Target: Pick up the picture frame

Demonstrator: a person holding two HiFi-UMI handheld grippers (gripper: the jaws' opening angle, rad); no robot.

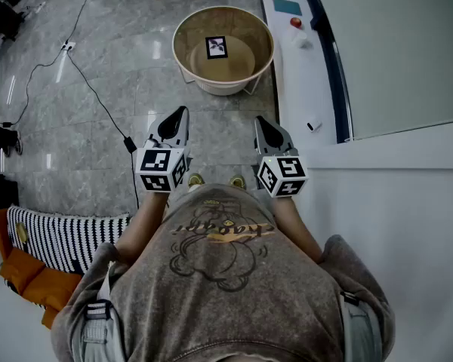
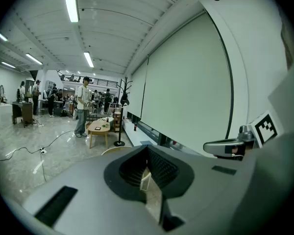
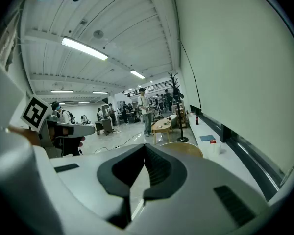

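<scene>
Person's brown printed T-shirt [image 1: 219, 277] fills the bottom of the head view, with both forearms reaching forward from it. Left gripper [image 1: 180, 121] and right gripper [image 1: 263, 128] are held side by side over the grey stone floor [image 1: 106, 59], apart from each other, each tilted slightly downward.

Left gripper view: left gripper [image 2: 148, 166] has its jaws together with nothing between the pads. Right gripper view: right gripper [image 3: 143, 161] is the same, jaws closed and empty.

Picture frame [image 1: 216, 47]: small, dark-edged and square. It lies flat at the centre of a round, light-coloured basket [image 1: 184, 45] that stands on the floor ahead of both grippers, well apart from them. Neither gripper touches the frame or the basket. The basket's rim is just visible beyond the jaws in both gripper views.

Right of the basket, a long white ledge [image 1: 291, 74] runs along the window wall and carries a few small items. A black cable [image 1: 90, 85] trails across the floor on the left. A striped cushion [image 1: 60, 236] lies at lower left.
</scene>
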